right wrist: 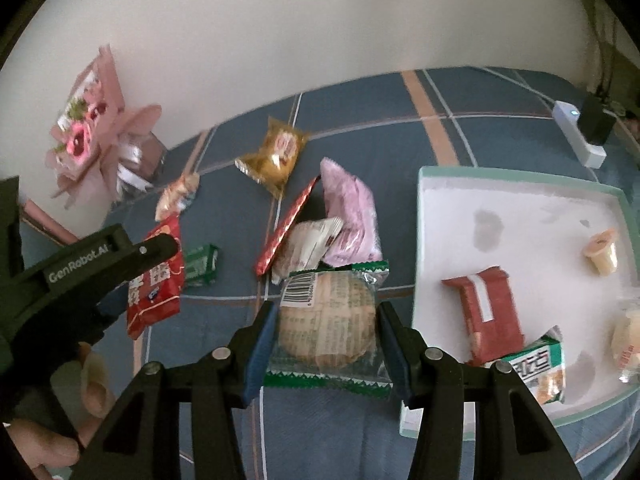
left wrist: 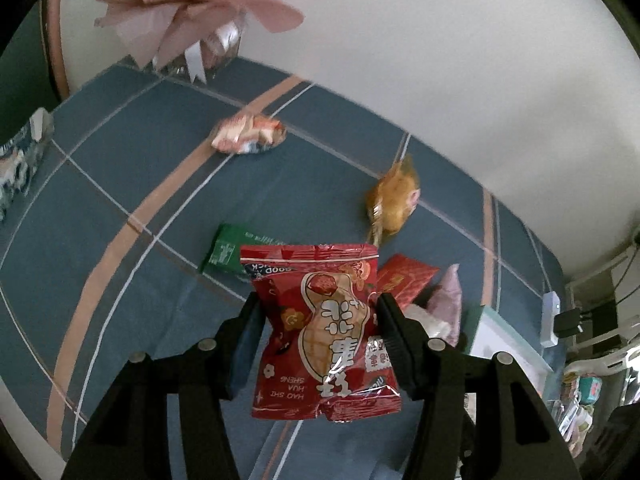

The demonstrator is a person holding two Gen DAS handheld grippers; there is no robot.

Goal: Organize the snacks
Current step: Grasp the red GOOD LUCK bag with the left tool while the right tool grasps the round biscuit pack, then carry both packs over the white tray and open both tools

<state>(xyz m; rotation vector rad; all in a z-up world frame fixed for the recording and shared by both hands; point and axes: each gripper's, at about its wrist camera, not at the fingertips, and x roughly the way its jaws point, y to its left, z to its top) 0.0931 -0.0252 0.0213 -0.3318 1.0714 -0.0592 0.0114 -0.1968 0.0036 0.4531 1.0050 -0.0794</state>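
The red peanut bag [left wrist: 326,332] hangs in the air over the blue cloth [left wrist: 120,184], pinched between the left gripper's [left wrist: 320,320] two fingers. The right gripper [right wrist: 326,332] squeezes a clear cookie pack [right wrist: 326,320] the same way, lifted just beside the white tray [right wrist: 520,208]. More snacks lie on the cloth and in the tray.

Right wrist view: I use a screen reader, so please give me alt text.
The right gripper clamps a clear, green-edged biscuit packet above a blue plaid cloth strewn with snacks. A white tray holding more snacks sits to the right.
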